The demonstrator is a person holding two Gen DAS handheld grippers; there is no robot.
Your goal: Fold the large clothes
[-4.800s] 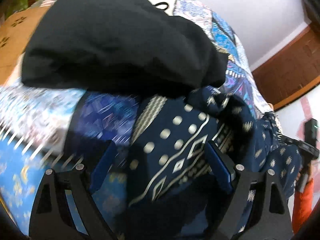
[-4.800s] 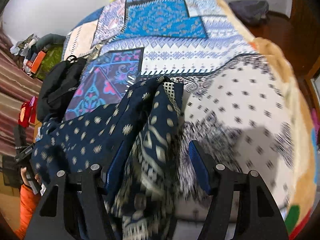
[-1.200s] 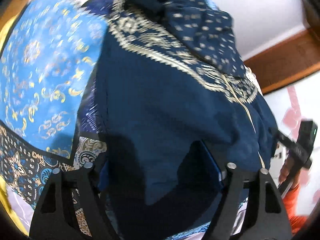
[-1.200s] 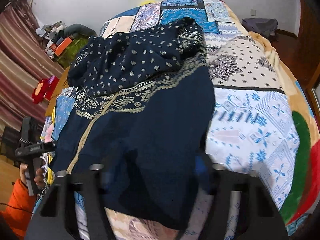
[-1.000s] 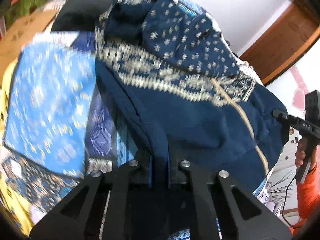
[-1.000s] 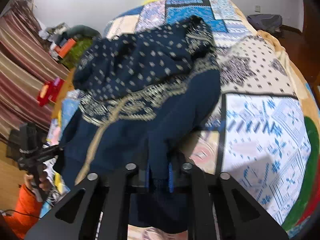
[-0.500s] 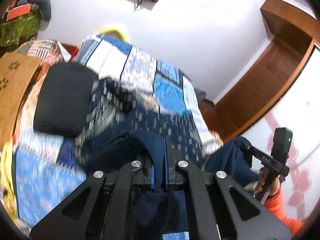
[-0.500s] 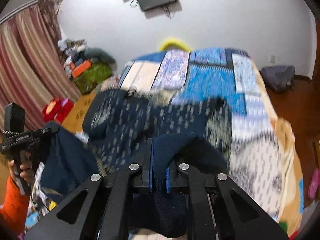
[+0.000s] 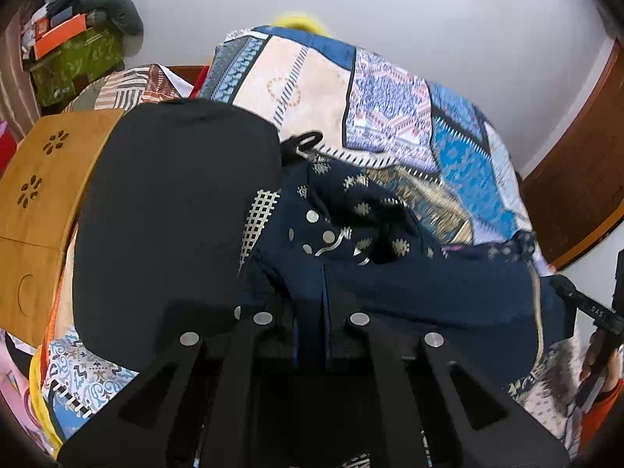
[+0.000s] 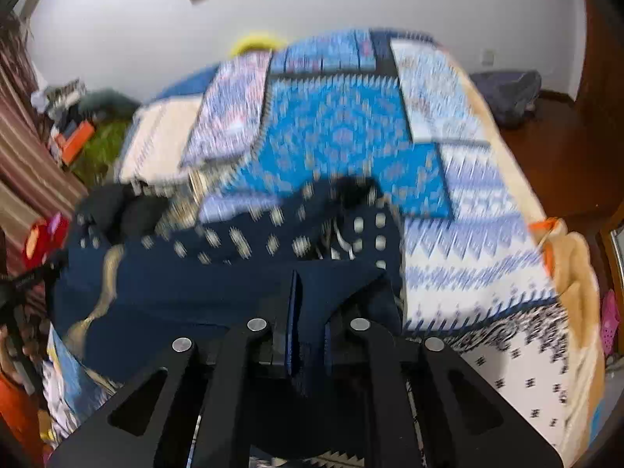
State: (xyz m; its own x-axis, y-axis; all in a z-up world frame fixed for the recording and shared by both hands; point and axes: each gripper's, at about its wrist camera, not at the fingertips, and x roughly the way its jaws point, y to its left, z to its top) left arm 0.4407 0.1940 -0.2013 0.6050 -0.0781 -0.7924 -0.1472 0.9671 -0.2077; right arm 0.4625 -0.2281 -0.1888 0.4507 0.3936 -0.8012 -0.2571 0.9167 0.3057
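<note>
A large navy garment (image 9: 421,284) with cream dots and bands lies across the patchwork bed. Its plain lower part is carried over the dotted upper part. My left gripper (image 9: 312,312) is shut on the garment's plain navy edge, close to the black bag. My right gripper (image 10: 308,312) is shut on the same garment (image 10: 187,292) at its other lower corner, low over the bed. The right wrist view is blurred by motion.
A black bag (image 9: 167,226) lies on the bed just left of the garment. A wooden table (image 9: 35,195) stands beside the bed at the left. The patchwork quilt (image 10: 343,132) stretches toward the far wall. A dark bundle (image 10: 507,89) lies on the floor at right.
Both grippers closed on the garment's lower edge, lifted it high, then carried it forward and down over the dotted upper part, folding the garment in half.
</note>
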